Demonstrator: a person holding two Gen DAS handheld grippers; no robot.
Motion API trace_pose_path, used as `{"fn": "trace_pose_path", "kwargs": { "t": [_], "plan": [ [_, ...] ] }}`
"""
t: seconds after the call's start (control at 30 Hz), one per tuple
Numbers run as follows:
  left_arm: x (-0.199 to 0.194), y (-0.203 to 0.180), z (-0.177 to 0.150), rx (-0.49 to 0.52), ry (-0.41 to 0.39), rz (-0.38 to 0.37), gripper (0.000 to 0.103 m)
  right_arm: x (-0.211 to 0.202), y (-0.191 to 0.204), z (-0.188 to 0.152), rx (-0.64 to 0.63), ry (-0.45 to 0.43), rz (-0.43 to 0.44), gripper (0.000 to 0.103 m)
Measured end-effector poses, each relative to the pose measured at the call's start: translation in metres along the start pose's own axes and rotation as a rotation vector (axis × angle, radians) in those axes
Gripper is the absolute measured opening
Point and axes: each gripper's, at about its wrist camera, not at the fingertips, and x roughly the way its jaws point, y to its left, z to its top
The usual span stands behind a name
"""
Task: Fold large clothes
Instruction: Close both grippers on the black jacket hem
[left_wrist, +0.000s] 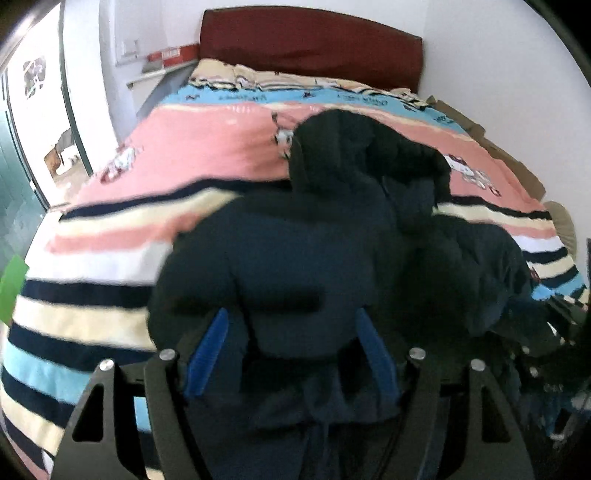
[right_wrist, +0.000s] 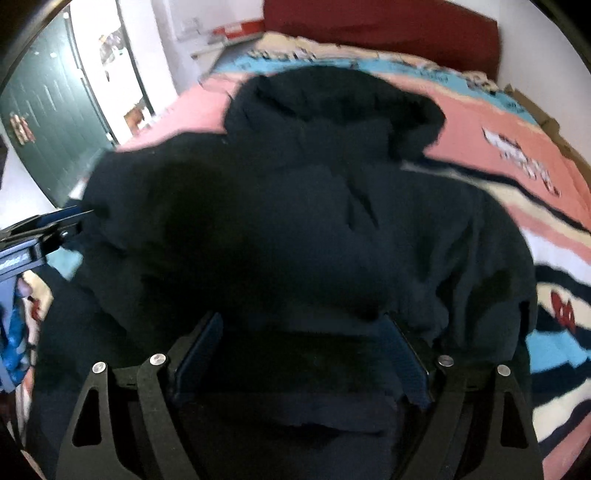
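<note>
In the left wrist view, the left tongs (left_wrist: 291, 354) stood wide, with the two blue fingers (left_wrist: 208, 354) well apart and a thick fold of the dark navy hooded jacket (left_wrist: 295, 240) lying between them; whether the fingers really pressed the cloth could not be told, because the picture was blurred. The jacket lay on the bed, on the striped blanket (left_wrist: 110, 266) with pink, cream, white, light blue and dark bands. Its hood (left_wrist: 354, 147) pointed toward the dark red headboard (left_wrist: 310, 40), and more bunched dark cloth spread to the right side. A green object (left_wrist: 13, 284) showed at the left edge, and an open doorway (left_wrist: 44, 122) was seen beyond the bed corner. In the right wrist view, the right tongs (right_wrist: 303, 354) were also spread wide, and the lower part of the jacket (right_wrist: 295, 221) filled the gap between the dark fingers (right_wrist: 404, 358); a firm grip could not be judged here either. The jacket covered most of this view, with the hood (right_wrist: 332, 99) at the far end, near the headboard (right_wrist: 388, 29). The left tongs (right_wrist: 79, 216) appeared at the left edge, with their tips touching the left border of the jacket. The blanket (right_wrist: 554, 240) was visible at the right, and a dark green door (right_wrist: 55, 122) stood at the far left.
</note>
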Motion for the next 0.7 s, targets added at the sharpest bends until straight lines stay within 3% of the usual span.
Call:
{"fn": "trace_pose_path", "kwargs": {
  "t": [0.2, 0.37, 0.7],
  "plan": [
    [0.052, 0.006, 0.027, -0.023, 0.07, 0.063, 0.071, 0.011, 0.026, 0.034, -0.042, -0.022, 0.015, 0.086],
    [0.106, -0.006, 0.011, 0.081, 0.142, 0.13, 0.073, 0.052, 0.015, 0.039, -0.055, 0.023, -0.027, 0.086],
    [0.124, -0.012, -0.009, 0.112, 0.136, 0.128, 0.074, 0.084, -0.001, 0.017, -0.05, 0.051, 0.01, 0.09]
  ]
}}
